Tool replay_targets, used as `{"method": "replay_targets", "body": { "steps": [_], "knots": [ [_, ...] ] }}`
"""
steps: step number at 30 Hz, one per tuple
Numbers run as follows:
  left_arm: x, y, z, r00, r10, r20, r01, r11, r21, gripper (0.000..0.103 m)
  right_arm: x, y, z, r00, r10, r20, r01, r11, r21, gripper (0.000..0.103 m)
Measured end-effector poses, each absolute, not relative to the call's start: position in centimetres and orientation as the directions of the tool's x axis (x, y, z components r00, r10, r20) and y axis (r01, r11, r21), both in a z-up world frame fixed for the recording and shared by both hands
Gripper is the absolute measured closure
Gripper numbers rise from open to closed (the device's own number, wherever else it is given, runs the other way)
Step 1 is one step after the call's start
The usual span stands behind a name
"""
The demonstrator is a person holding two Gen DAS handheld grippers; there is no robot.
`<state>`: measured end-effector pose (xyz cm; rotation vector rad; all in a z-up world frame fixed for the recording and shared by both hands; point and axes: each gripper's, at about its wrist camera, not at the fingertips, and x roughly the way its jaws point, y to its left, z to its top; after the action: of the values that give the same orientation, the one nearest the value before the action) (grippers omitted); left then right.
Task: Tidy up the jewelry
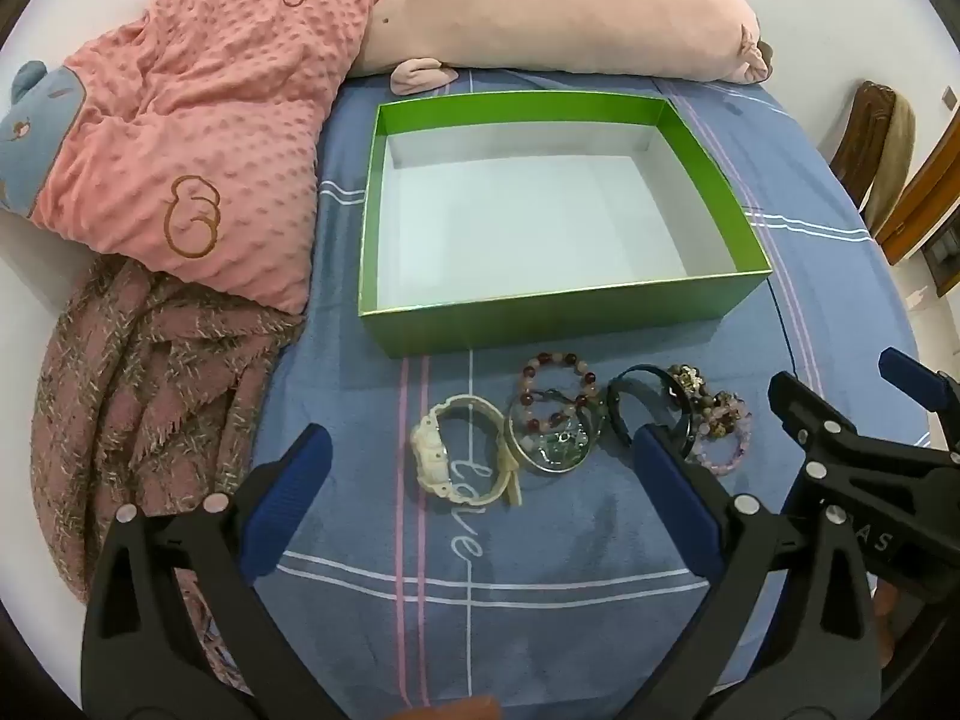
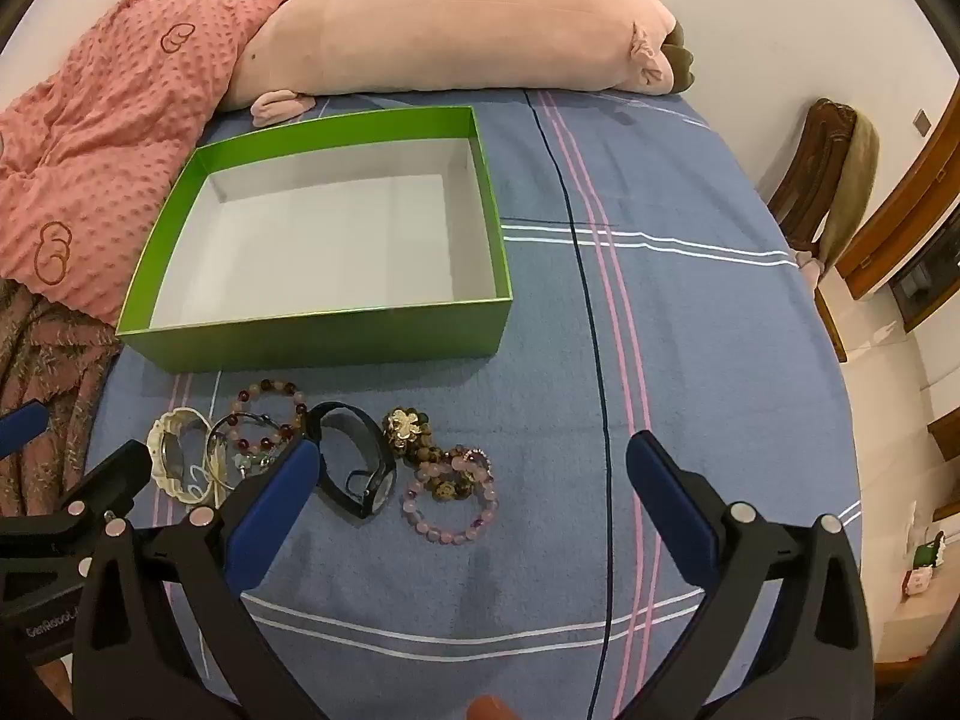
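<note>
An empty green box (image 1: 540, 318) (image 2: 312, 336) with a white inside sits on the blue bedsheet. In front of it lies a row of jewelry: a cream watch (image 1: 444, 456) (image 2: 174, 456), a silver bangle (image 1: 555, 450) under a red and pink bead bracelet (image 1: 558, 390) (image 2: 270, 414), a black watch (image 1: 648, 408) (image 2: 354, 456), a brown flower bracelet (image 1: 690, 384) (image 2: 414, 432) and a pink bead bracelet (image 1: 723, 444) (image 2: 450, 504). My left gripper (image 1: 480, 468) is open, just short of the cream watch and bangle. My right gripper (image 2: 474, 480) is open around the pink bracelet's near side, holding nothing.
A pink dotted blanket (image 1: 198, 132) and a brown fringed scarf (image 1: 138, 396) lie left of the box. A long pink plush pillow (image 1: 558, 18) lies behind it. A wooden chair (image 2: 828, 180) stands past the bed's right edge.
</note>
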<state>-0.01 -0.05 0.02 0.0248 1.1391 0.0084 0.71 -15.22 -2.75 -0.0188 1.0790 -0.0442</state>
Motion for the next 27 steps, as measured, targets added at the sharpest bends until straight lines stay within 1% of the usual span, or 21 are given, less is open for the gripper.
{"method": "replay_targets", "body": {
  "steps": [1,27],
  "knots": [
    [0.01,-0.05,0.01,0.417,0.017,-0.909,0.006,1.0,0.021,0.002,0.77,-15.32,-2.81,0.463,-0.03,-0.886,0.025,0.999,-0.02,0.001],
    [-0.4,-0.11,-0.16,0.41,-0.001,-0.912,0.006,1.0,0.002,0.002,0.68,-15.36,-2.79,0.464,-0.048,-0.885,0.025,0.999,-0.041,0.001]
  ]
}}
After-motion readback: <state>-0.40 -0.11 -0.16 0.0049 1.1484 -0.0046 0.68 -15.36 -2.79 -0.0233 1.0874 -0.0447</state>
